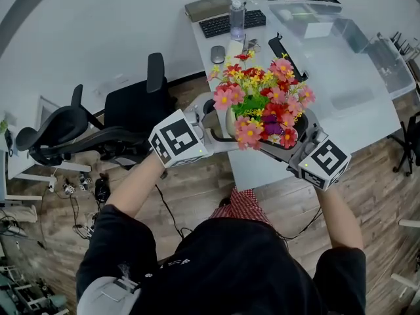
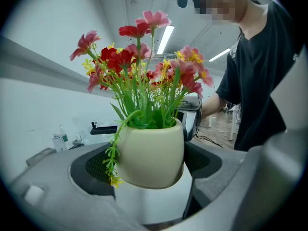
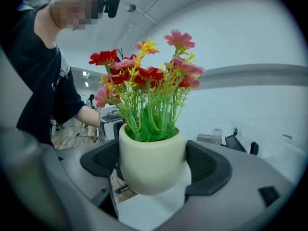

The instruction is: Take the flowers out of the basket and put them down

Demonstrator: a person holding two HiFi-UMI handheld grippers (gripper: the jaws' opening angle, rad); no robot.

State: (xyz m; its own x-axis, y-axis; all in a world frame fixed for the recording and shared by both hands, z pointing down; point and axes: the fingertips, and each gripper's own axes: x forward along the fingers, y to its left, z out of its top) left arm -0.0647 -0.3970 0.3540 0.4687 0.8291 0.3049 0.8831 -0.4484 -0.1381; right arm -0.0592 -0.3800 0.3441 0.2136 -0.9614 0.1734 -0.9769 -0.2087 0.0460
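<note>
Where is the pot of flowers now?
The pot of flowers is at the centre of the head view, clamped between the left gripper and the right gripper, over the near edge of the white table.

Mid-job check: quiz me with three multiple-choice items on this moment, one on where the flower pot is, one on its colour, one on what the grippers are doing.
1. Where is the flower pot? A on the floor; B on a chair; C between the two grippers, over the edge of the table.
2. What colour is the flower pot? A black; B cream; C blue.
3. How are the left gripper and right gripper set? A both shut on the flower pot; B both open; C only the left holds it.

Answers: C, the head view shows it gripped from both sides; B, its wall is cream in both gripper views; A, each gripper's jaws press its sides.
</note>
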